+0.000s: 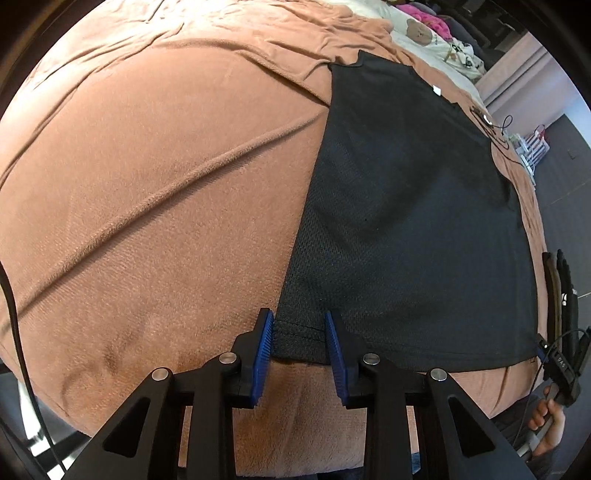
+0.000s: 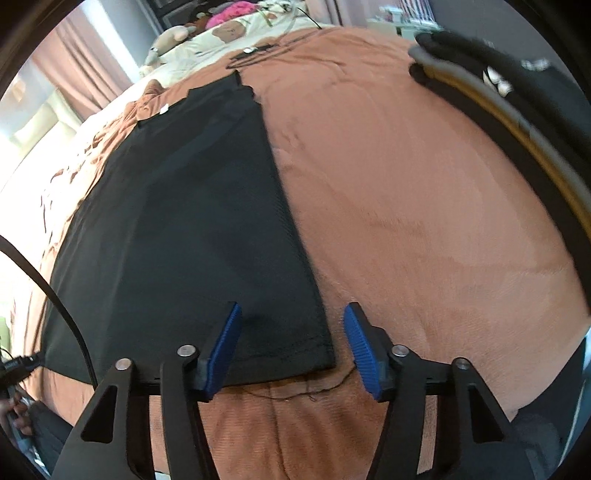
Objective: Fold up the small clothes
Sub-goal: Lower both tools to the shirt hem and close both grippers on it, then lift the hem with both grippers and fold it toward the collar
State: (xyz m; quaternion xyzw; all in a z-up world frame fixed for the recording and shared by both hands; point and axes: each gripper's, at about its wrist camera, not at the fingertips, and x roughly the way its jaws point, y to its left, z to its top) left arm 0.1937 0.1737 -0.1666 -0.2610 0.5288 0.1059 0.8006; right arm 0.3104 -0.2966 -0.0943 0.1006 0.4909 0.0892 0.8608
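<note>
Item: black mesh-knit garment (image 1: pixel 406 221), folded lengthwise into a long panel, lying flat on a rust-brown fleece blanket (image 1: pixel 147 184) spread over a bed. Its hemmed near edge sits at the blanket's near border.

Left wrist view only: wide bare expanse of blanket to the left of the garment, creased in long diagonal ridges; a black cable (image 1: pixel 11 302) at the far left edge; the garment's near left corner; a hand (image 1: pixel 546 424) gripping the other tool's handle at the lower right.

Right wrist view only: the garment's near right corner, a loose dark thread (image 2: pixel 317 391) trailing on the blanket just beside it, and a stack of folded dark clothes (image 2: pixel 517 122) with tan and grey layers, far right, well apart from the garment.

Left gripper (image 1: pixel 299 354): tilted steeply down, blue ribbed pads (image 1: pixel 263 354) spread narrowly astride the hem at the left corner, cloth between them but not pinched.

Right gripper (image 2: pixel 291 350): tilted down, blue pads (image 2: pixel 360 350) spread wider; the left pad over the cloth, the right pad over bare blanket, the corner between, untouched.

Room: a cream quilt with bear print (image 2: pixel 221 33) and pink items (image 2: pixel 236 9) at the far end of the bed; pale curtains (image 2: pixel 74 66) at the left in the right wrist view; a white rack (image 1: pixel 532 147) on grey floor in the left wrist view.
</note>
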